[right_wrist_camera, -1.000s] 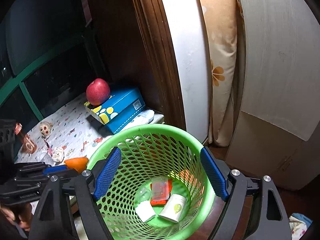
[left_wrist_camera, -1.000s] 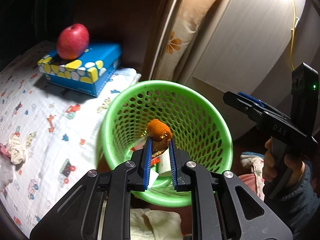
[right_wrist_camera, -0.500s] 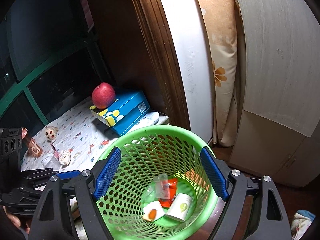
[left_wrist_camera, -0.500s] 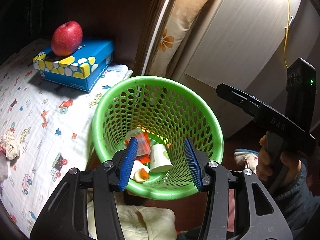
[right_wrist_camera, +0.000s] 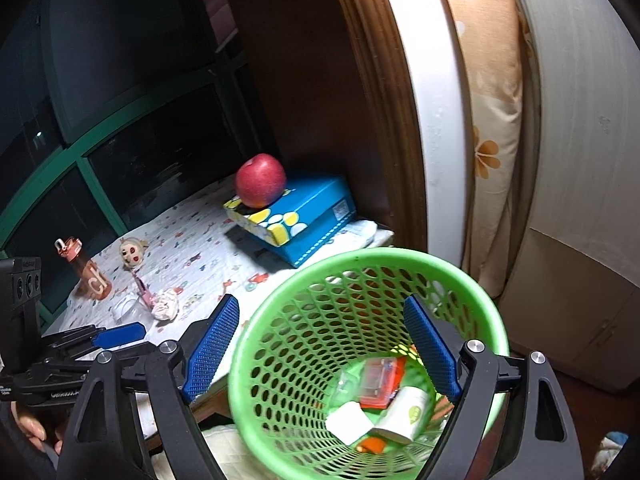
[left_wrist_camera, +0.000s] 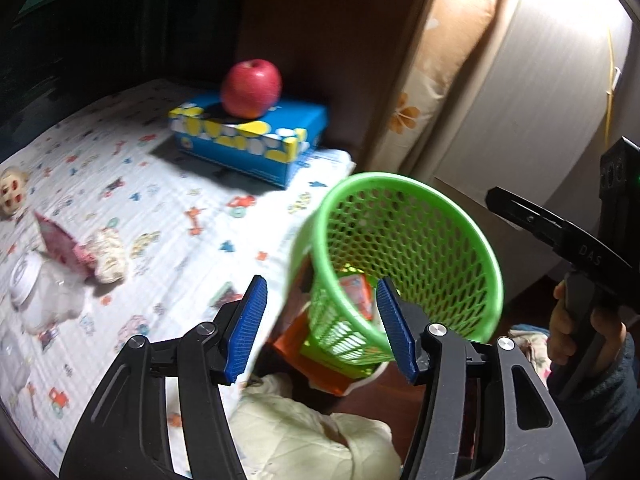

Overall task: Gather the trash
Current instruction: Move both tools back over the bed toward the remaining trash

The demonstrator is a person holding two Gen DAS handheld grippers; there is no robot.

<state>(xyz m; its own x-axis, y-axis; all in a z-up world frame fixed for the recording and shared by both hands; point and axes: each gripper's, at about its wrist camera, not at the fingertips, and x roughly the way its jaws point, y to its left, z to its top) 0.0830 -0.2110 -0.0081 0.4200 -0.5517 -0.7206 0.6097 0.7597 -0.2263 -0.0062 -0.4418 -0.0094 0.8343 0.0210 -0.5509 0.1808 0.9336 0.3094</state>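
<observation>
A green mesh waste basket (left_wrist_camera: 404, 256) (right_wrist_camera: 280, 360) stands on the floor beside the bed. It holds a red wrapper (right_wrist_camera: 378, 380), a white cup (right_wrist_camera: 404, 412), a white scrap (right_wrist_camera: 348, 422) and an orange piece (right_wrist_camera: 370, 444). My left gripper (left_wrist_camera: 322, 326) is open and empty, just left of the basket over the bed's edge. My right gripper (right_wrist_camera: 320, 350) is open and empty above the basket. On the bed lie a crumpled tissue (left_wrist_camera: 108, 256) (right_wrist_camera: 166, 304), a pink wrapper (left_wrist_camera: 60, 246) and a clear plastic cup (left_wrist_camera: 36, 292).
A red apple (left_wrist_camera: 251, 88) sits on a blue tissue box (left_wrist_camera: 248, 142) at the bed's far corner. A small doll head (right_wrist_camera: 132, 252) and an orange bottle (right_wrist_camera: 86, 270) lie further left. A white cabinet (right_wrist_camera: 580, 160) and a pillow (right_wrist_camera: 488, 120) stand behind the basket.
One second ago my left gripper was shut on an orange piece over the basket. It opened, the piece fell in, and the gripper has swung left toward the bed.
</observation>
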